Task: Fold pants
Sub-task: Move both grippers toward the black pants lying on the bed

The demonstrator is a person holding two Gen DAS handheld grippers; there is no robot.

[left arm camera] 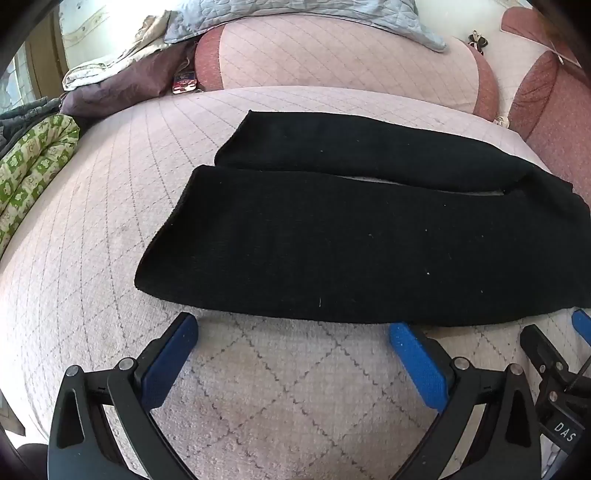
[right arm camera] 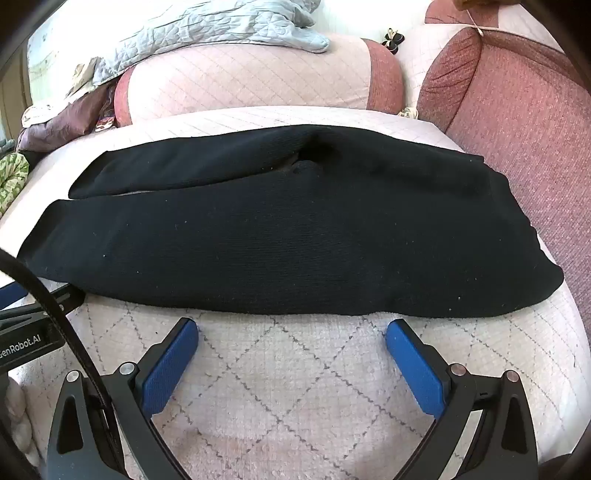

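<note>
Black pants lie flat on a pink quilted sofa seat, legs pointing left, one leg lying beside the other. In the right wrist view the pants span the seat, waist end at the right. My left gripper is open and empty, just short of the near edge of the pants, toward the leg end. My right gripper is open and empty, just short of the near edge toward the waist. Part of the right gripper shows at the lower right of the left wrist view.
A pink back cushion with a light blue quilt on it stands behind the seat. A green patterned cloth and a dark purple cloth lie at the left. A red sofa arm rises at the right.
</note>
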